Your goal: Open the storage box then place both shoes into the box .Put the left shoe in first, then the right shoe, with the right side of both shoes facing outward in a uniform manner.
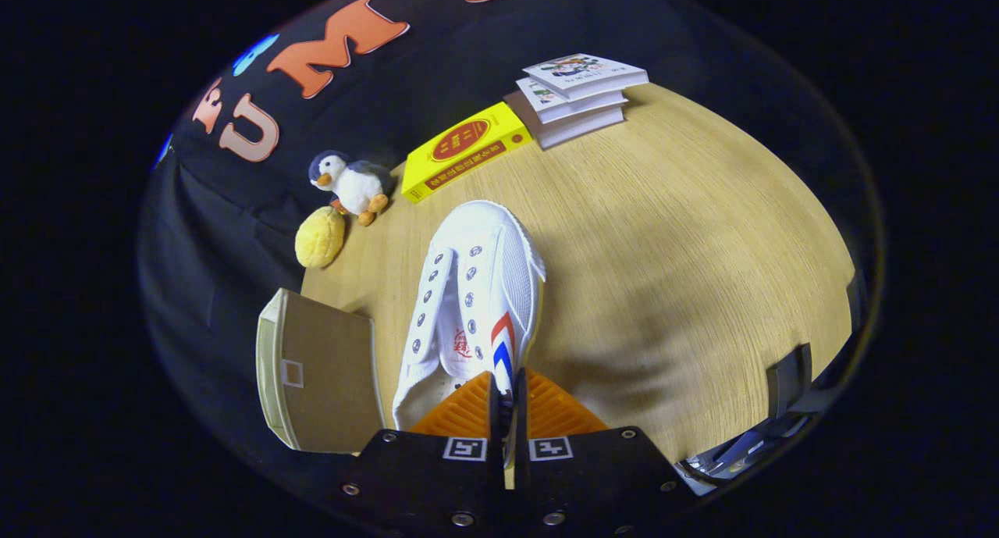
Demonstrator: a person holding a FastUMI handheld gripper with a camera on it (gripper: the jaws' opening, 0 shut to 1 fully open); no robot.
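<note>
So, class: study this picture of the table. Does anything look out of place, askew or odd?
The white shoe is pinched by the gripper at the side wall of its heel, so it hangs tilted, toe toward the yellow book. The stack of books is slightly fanned. Nothing looks spilled or damaged.

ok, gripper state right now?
Gripper: shut on the white shoe, pinching its side wall at the heel end; shoe points away over the table.
</note>
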